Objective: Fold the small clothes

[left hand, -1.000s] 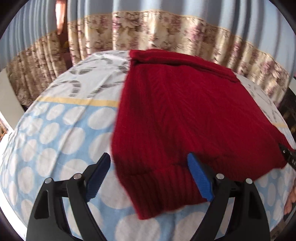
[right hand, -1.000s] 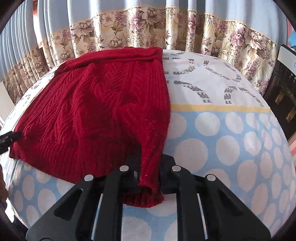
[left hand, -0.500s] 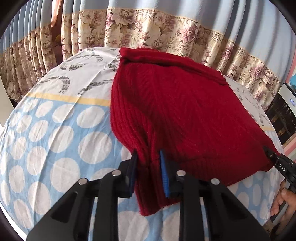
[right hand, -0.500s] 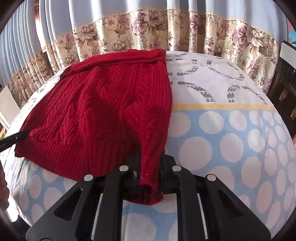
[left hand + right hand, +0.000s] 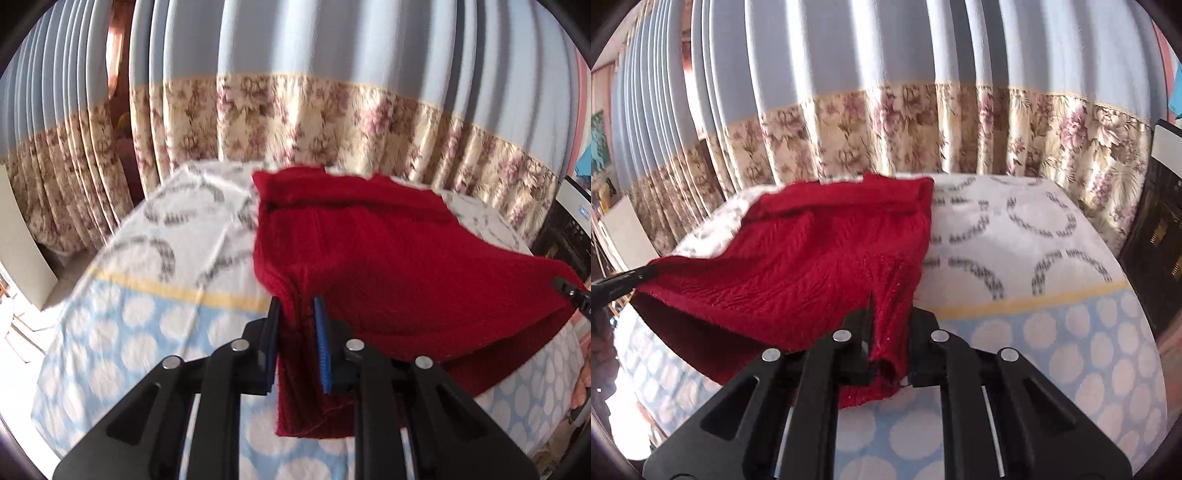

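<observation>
A red knitted sweater [image 5: 388, 258] lies on the bed, its near hem lifted off the sheet. My left gripper [image 5: 295, 332] is shut on the sweater's left hem corner. My right gripper [image 5: 890, 332] is shut on the right hem corner of the same sweater [image 5: 812, 251]. The cloth hangs stretched between them, with its far collar end still resting on the bed. The right gripper's tip shows at the right edge of the left wrist view [image 5: 570, 293]. The left gripper's tip shows at the left edge of the right wrist view [image 5: 624, 280].
The bed sheet [image 5: 147, 314] is blue with white dots near me and white with grey rings [image 5: 1015, 236] farther off. Floral-bordered blue curtains [image 5: 923, 122] hang behind the bed. A dark cabinet [image 5: 1156, 236] stands at the right.
The left gripper closed on the left hem corner. Both grippers then rose and lifted the near hem off the sheet; the view now tilts up toward the curtains.
</observation>
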`<action>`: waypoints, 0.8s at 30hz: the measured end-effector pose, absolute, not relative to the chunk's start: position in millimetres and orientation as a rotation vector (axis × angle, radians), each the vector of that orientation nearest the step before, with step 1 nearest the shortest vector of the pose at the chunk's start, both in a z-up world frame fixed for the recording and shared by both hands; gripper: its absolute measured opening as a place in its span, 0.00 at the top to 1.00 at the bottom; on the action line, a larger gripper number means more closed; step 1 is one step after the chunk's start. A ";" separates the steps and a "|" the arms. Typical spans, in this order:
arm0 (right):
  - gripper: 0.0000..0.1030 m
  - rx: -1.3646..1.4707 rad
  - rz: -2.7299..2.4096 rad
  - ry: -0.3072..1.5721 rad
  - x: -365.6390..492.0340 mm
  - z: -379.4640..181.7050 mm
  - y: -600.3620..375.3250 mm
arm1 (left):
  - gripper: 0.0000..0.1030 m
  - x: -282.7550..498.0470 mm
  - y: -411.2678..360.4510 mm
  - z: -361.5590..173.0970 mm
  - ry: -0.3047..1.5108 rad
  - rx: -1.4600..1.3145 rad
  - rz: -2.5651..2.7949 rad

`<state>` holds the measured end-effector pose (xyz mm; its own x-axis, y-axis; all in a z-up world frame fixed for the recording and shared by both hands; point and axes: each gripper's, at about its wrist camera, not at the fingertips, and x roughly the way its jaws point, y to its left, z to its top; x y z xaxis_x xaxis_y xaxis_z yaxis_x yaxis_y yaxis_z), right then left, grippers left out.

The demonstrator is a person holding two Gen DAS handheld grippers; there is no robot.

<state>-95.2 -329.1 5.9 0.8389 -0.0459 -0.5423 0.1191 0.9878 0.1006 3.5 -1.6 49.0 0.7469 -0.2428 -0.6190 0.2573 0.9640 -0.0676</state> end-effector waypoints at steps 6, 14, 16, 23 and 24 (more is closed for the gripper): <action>0.89 0.090 -0.059 0.524 -64.7 41.4 -328.7 | 0.82 32.3 -8.0 80.5 0.611 0.038 -0.279; 0.89 0.071 -0.055 0.481 20.6 84.0 -348.1 | 0.82 125.6 -20.5 120.9 0.539 0.073 -0.223; 0.89 0.077 -0.060 0.483 49.8 89.0 -356.3 | 0.82 155.6 -27.4 124.4 0.536 0.087 -0.202; 0.89 0.094 -0.095 0.539 152.2 79.0 -379.7 | 0.82 259.2 -52.3 111.6 0.582 0.120 -0.141; 0.89 0.092 -0.104 0.557 168.2 74.9 -382.9 | 0.94 275.7 -55.7 108.2 0.589 0.127 -0.123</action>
